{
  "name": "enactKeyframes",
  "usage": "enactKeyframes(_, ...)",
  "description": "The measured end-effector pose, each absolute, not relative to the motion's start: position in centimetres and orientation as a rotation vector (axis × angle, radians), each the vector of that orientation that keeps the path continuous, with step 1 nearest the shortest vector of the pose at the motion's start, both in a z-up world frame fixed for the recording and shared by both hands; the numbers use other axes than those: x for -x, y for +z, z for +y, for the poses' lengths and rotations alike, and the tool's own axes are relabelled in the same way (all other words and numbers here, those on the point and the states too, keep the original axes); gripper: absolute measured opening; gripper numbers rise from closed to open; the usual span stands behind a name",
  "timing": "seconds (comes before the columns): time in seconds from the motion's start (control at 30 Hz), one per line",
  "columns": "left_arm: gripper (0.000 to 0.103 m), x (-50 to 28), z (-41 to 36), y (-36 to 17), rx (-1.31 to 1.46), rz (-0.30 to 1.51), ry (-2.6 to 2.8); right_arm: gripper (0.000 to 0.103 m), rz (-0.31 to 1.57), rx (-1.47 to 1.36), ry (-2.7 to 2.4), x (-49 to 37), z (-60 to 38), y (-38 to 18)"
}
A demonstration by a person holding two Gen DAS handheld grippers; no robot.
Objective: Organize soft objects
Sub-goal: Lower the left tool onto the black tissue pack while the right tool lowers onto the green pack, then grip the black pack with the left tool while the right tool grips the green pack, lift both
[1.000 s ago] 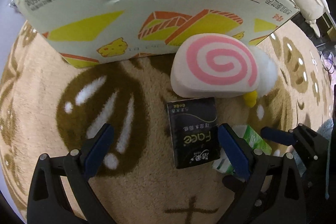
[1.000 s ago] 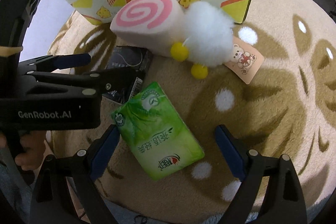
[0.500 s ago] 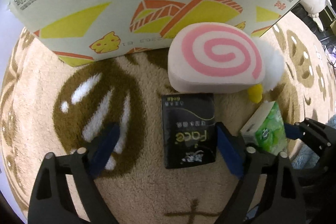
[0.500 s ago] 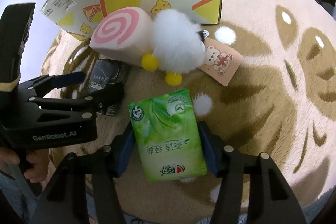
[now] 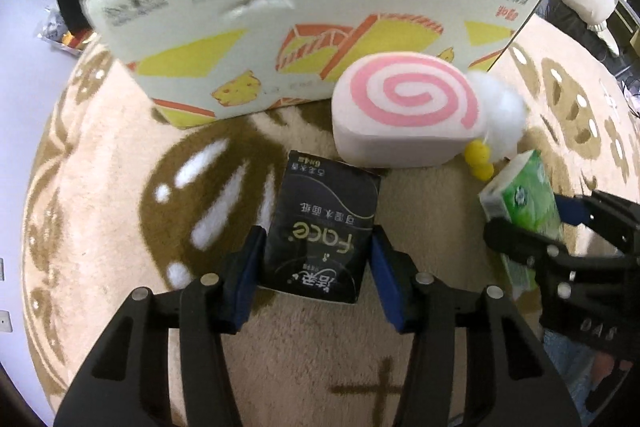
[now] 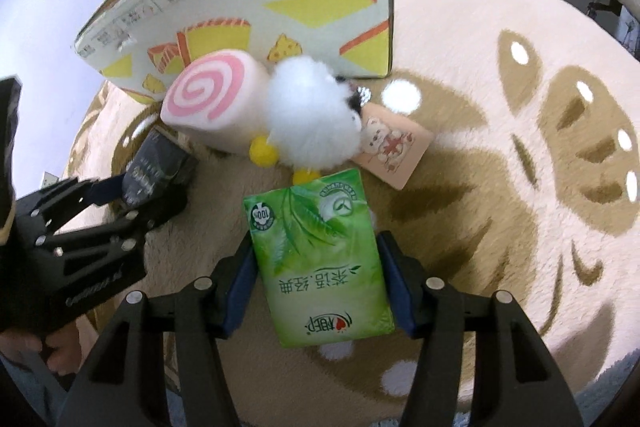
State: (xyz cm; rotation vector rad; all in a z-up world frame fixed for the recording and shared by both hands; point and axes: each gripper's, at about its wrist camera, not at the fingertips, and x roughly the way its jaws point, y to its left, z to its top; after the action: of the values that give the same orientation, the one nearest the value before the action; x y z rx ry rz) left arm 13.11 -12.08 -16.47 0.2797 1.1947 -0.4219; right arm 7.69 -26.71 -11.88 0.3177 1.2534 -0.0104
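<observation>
At lower centre of the left wrist view, the black tissue pack [image 5: 324, 239] is clamped by the left gripper [image 5: 318, 275], whose jaws have just been closing. The green tissue pack [image 6: 316, 263] is likewise pinched in the right gripper [image 6: 318, 287], low in the right wrist view. Both packs should be lifted straight, kept clear of the pink-swirl plush [image 5: 408, 111], then carried over the cardboard box [image 5: 304, 27] rim, probably.
</observation>
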Motion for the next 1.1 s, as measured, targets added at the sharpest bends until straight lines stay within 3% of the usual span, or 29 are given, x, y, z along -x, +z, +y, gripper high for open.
enactKeyframes(1.1,0.050,-8.6,-5.5,-1.2,-0.183,0.778,-0.207,0.061,0.836,-0.123,0.003,-7.8,-23.7,1.4)
